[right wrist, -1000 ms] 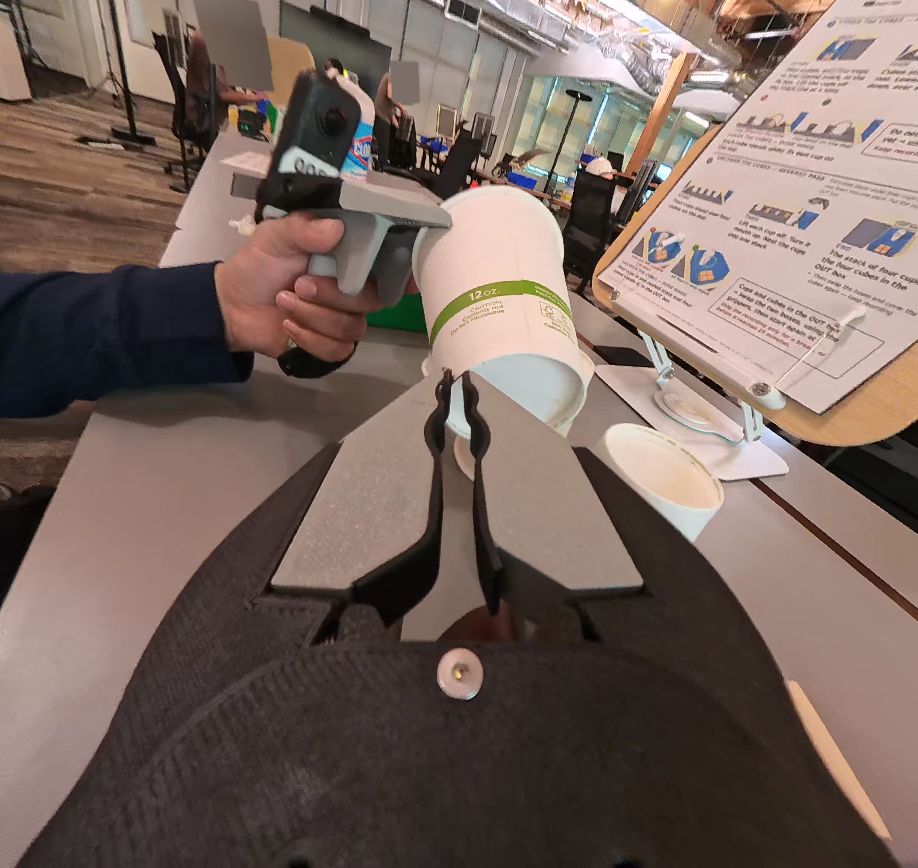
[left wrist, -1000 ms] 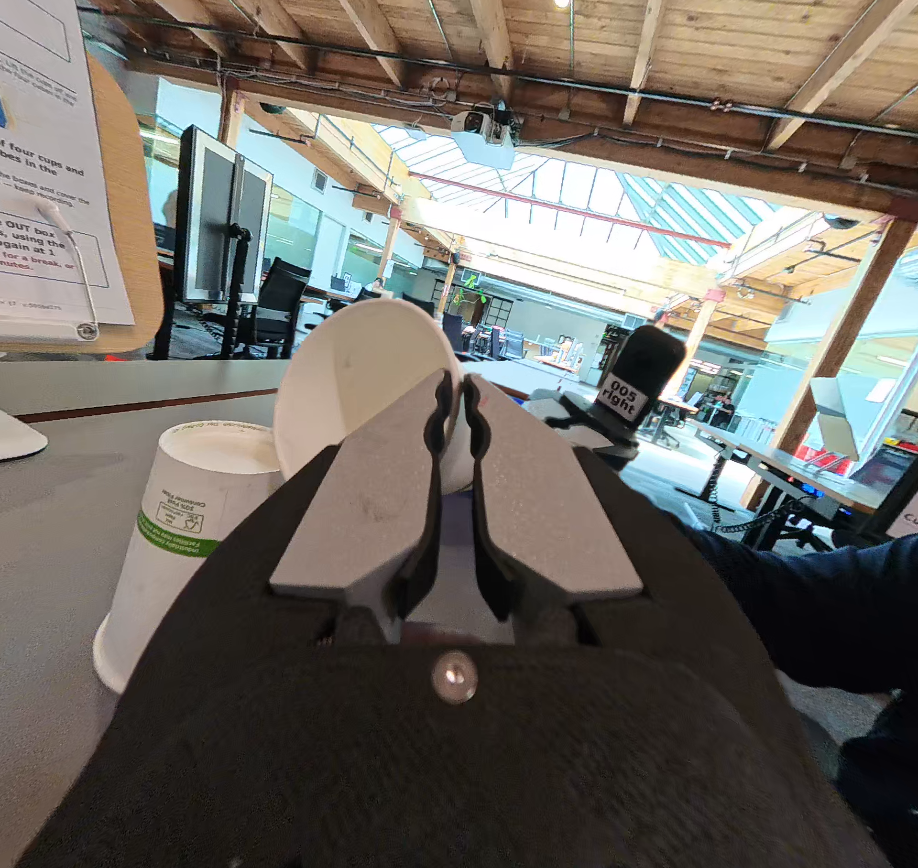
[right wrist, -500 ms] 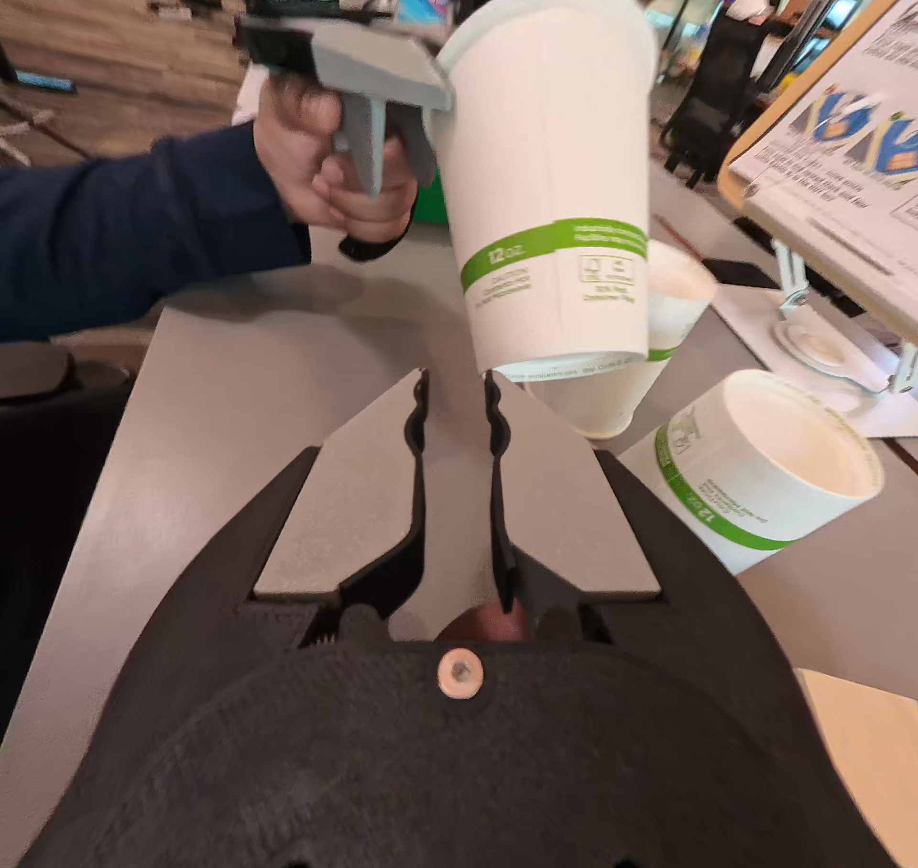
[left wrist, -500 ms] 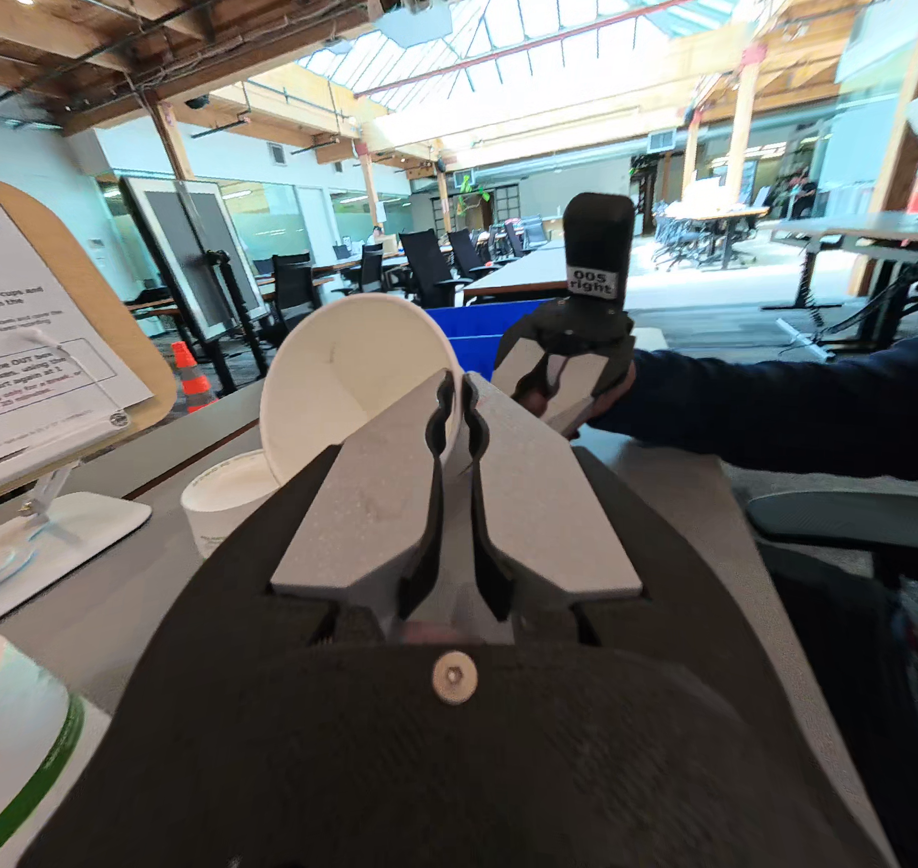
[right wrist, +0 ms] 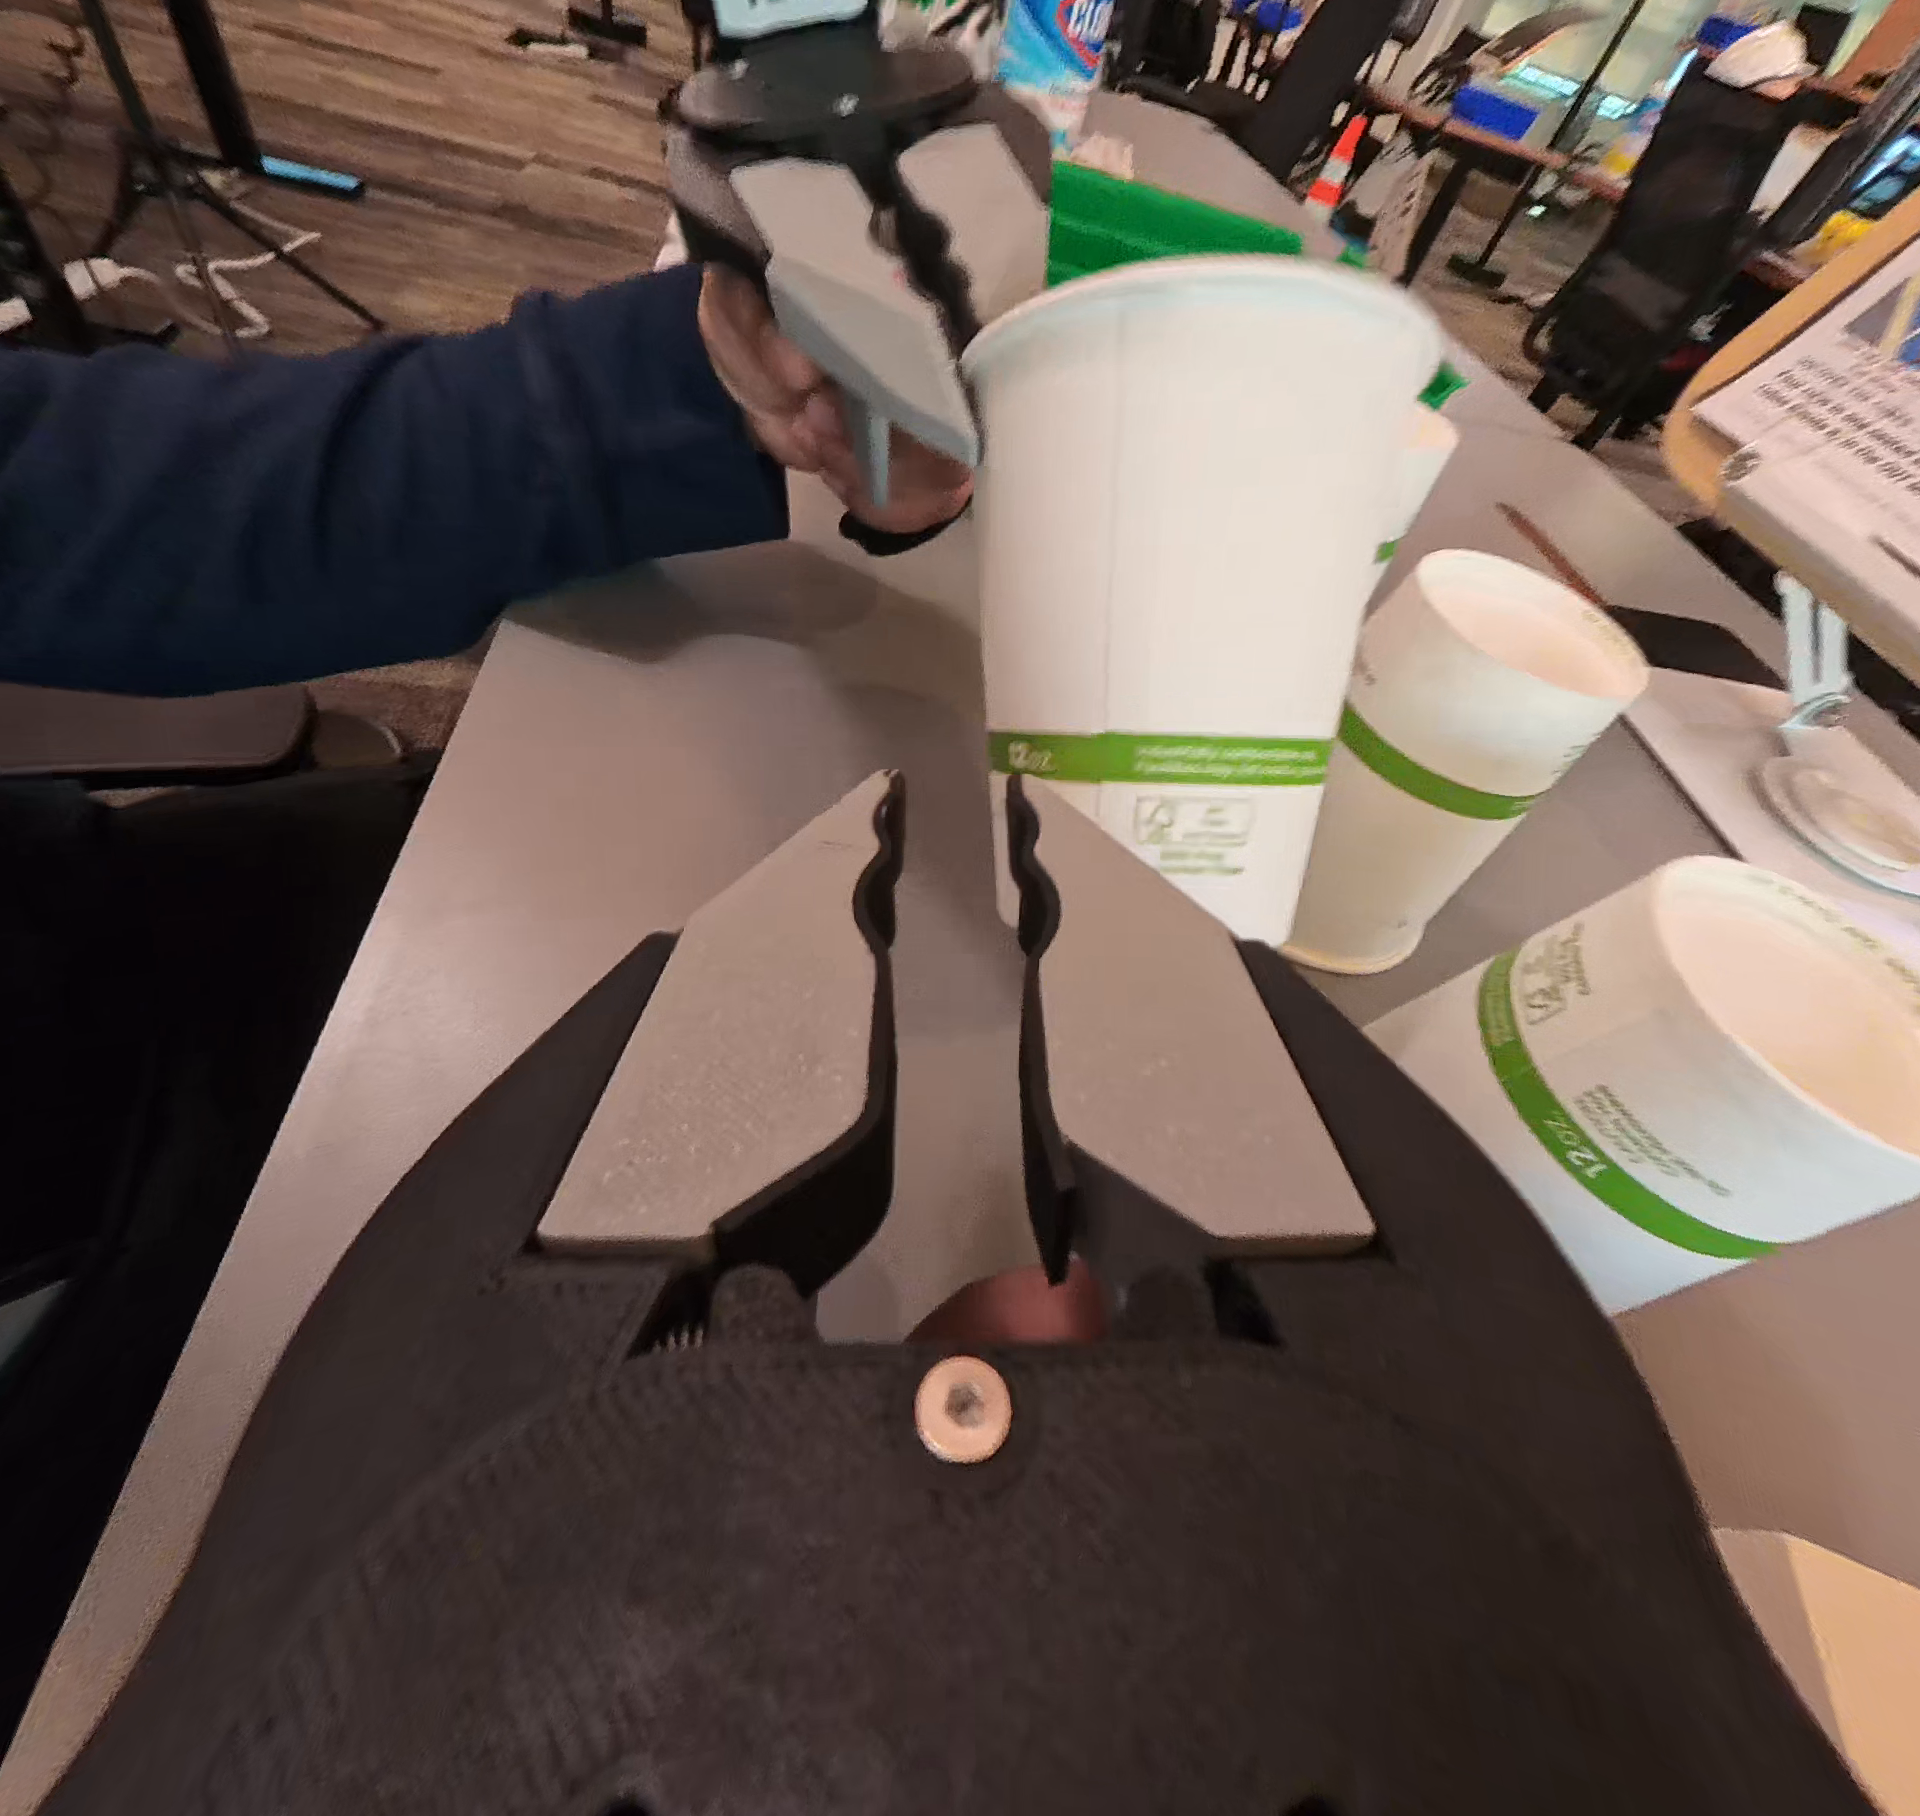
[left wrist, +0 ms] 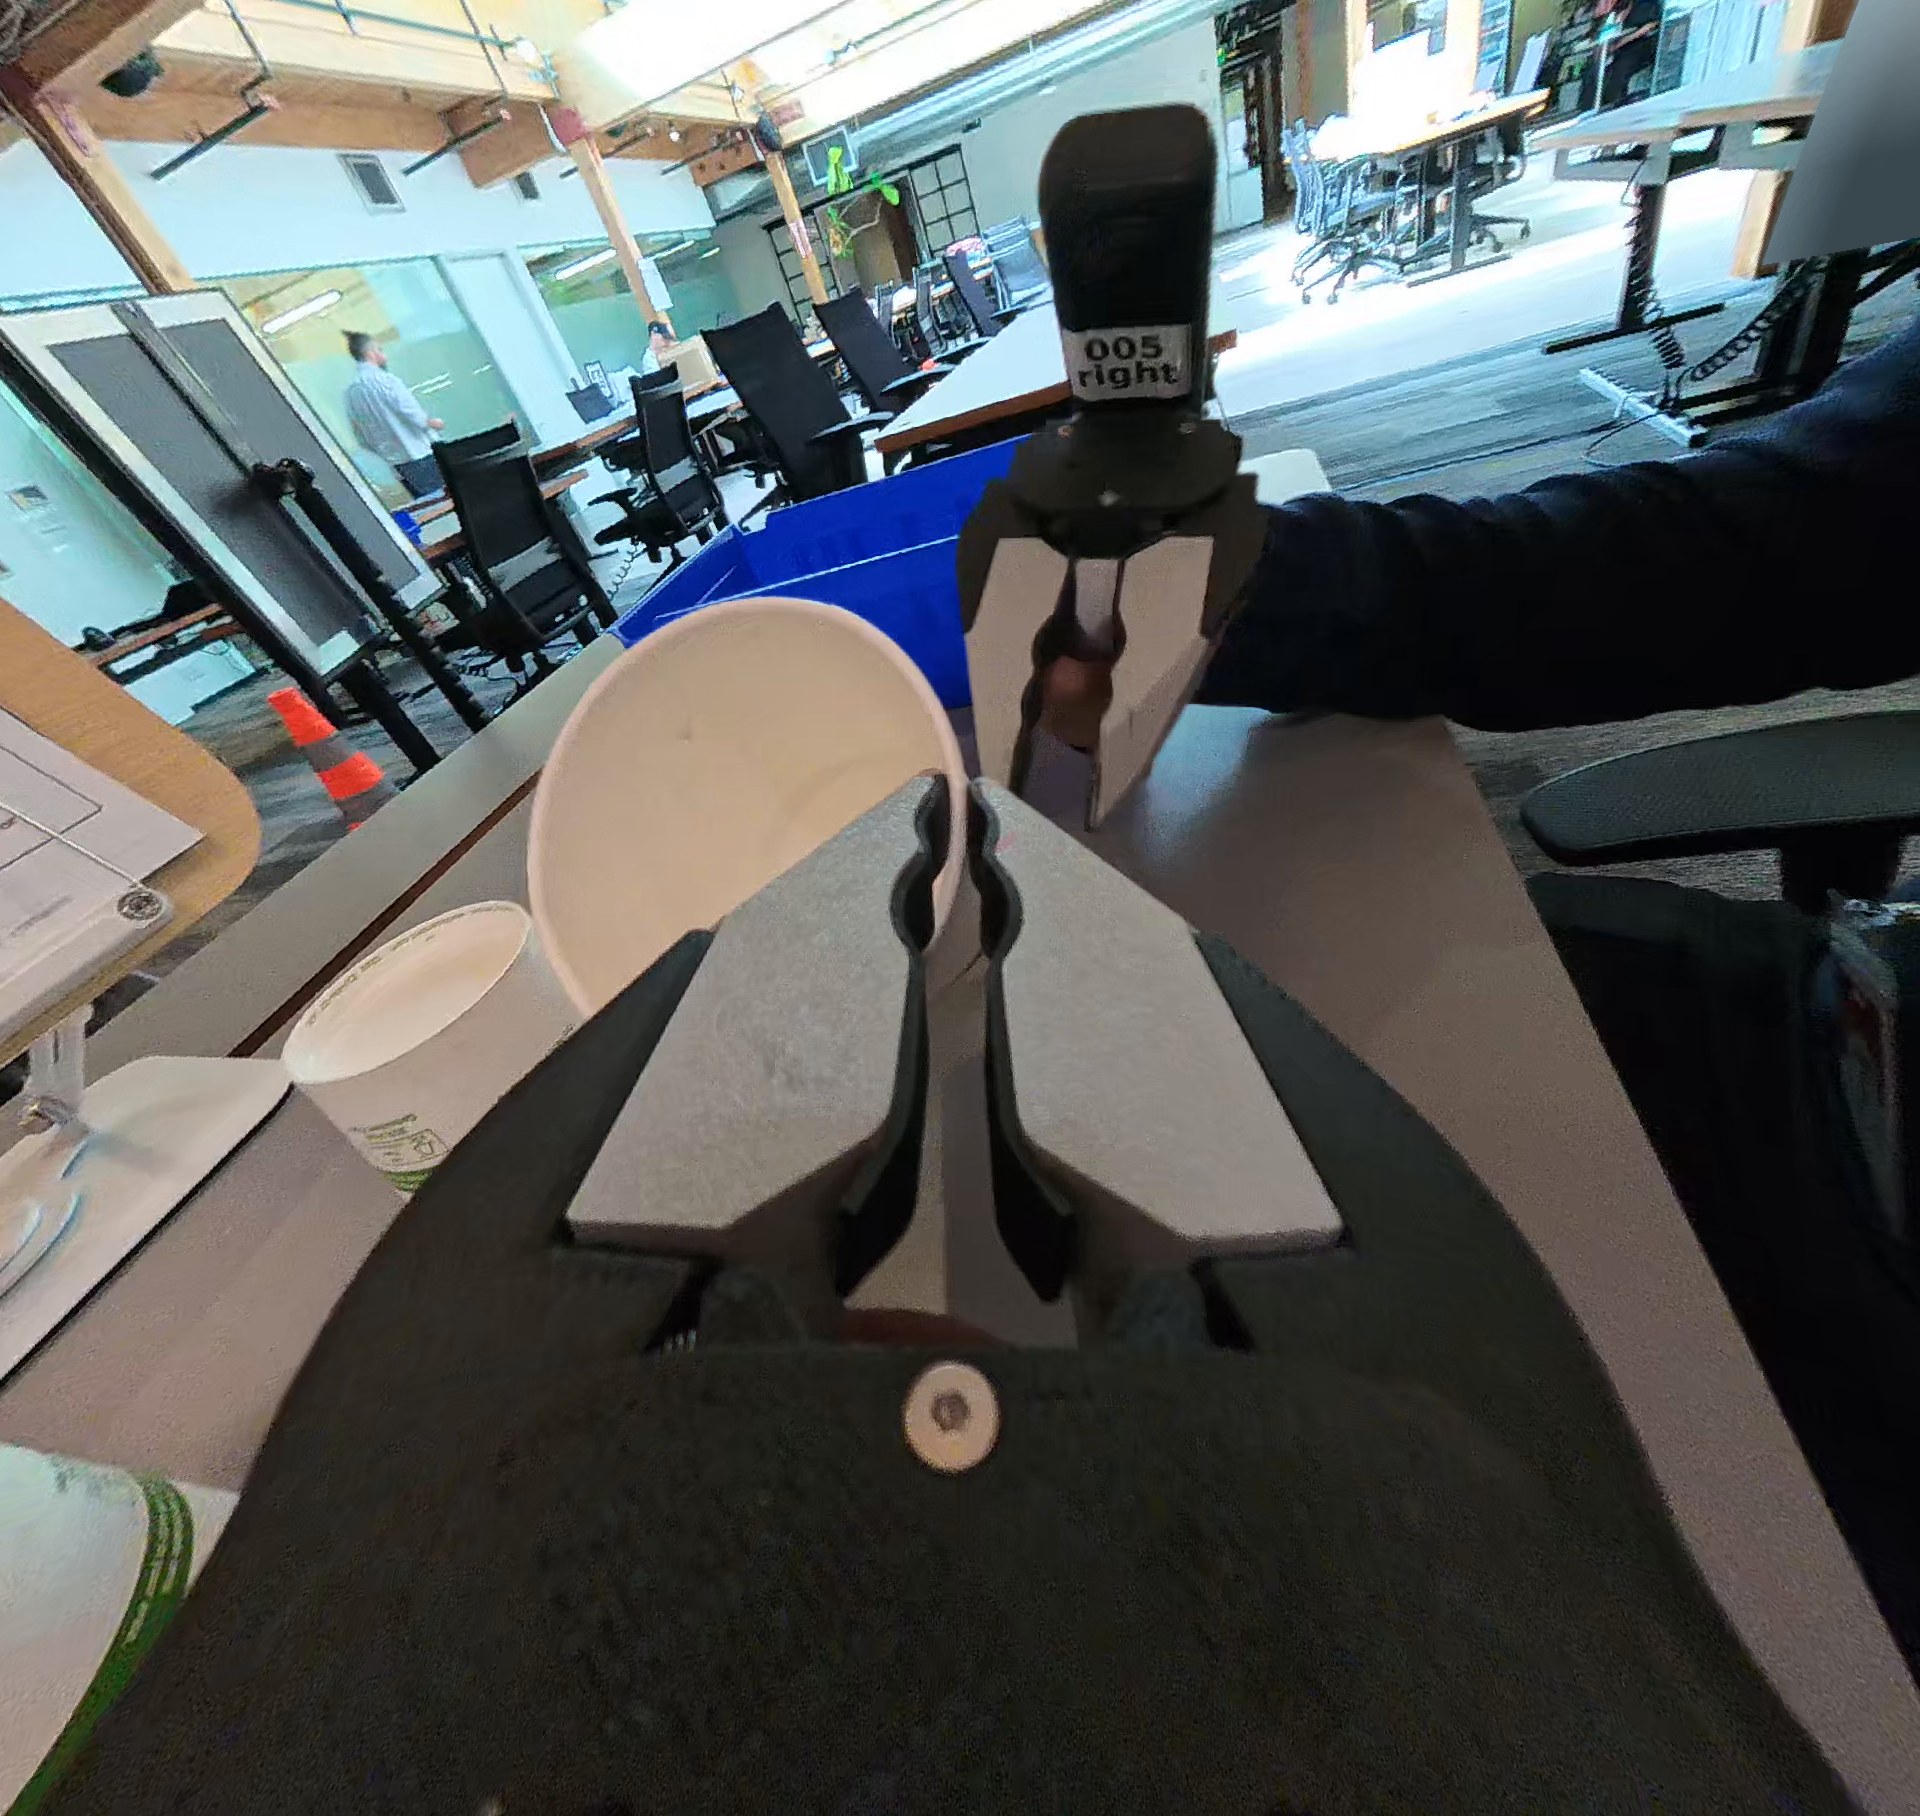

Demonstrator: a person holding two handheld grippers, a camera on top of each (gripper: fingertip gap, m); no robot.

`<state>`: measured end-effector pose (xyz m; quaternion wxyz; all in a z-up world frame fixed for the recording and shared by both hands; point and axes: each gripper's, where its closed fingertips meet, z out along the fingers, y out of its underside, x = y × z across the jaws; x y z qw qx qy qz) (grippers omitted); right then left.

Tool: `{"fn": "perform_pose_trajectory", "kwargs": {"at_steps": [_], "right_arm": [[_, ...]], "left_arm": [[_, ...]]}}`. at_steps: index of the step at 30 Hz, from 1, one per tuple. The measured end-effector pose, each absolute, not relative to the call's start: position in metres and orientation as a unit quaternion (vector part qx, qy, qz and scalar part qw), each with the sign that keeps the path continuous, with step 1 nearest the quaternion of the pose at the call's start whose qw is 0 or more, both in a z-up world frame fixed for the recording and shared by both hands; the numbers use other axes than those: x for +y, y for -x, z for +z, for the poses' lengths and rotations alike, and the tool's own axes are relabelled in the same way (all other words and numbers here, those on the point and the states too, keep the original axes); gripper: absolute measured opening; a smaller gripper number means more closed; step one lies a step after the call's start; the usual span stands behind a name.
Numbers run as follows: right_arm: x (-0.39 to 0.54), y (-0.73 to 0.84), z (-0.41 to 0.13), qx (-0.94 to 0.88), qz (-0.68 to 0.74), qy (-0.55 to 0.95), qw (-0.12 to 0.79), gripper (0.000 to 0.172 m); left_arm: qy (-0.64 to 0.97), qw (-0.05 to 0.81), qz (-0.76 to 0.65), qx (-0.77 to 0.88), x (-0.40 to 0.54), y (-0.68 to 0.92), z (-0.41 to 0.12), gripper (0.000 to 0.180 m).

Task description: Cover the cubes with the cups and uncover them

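Since a second ago my right claw [right wrist: 954, 810] has let go and parted, bare; my left claw [left wrist: 954, 810] pinches the white cup's [right wrist: 1195, 519] rim, now upright above the bench [right wrist: 644, 748].

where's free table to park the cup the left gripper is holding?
Bare grey table runs from the held cup toward the sleeve and the near edge by the right gripper. It is crowded on the other side: two upside-down cups sit between the held cup and the instruction stand.
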<state>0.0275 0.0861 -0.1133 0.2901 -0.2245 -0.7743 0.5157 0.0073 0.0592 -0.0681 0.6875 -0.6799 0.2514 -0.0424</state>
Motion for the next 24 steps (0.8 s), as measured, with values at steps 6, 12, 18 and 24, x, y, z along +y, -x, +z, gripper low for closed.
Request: {"fn": "perform_pose_trajectory", "kwargs": {"at_steps": [6,12,18,24], "right_arm": [[0.106,-0.022,-0.084,-0.718,0.563,0.257,0.319,0.014],[0.119,-0.003,-0.109,-0.732,0.511,0.315,0.324,0.014],[0.12,0.006,-0.129,-0.755,0.455,0.323,0.345,0.026],[0.121,0.009,-0.139,-0.766,0.433,0.327,0.345,0.026]], "left_arm": [[0.694,0.674,-0.027,0.252,0.064,-0.005,-0.076,0.001],[0.692,0.675,-0.022,0.253,0.068,-0.008,-0.077,0.002],[0.722,0.644,0.01,0.254,0.081,-0.005,-0.096,0.002],[0.714,0.653,0.0,0.255,0.083,-0.011,-0.093,0.003]]}}
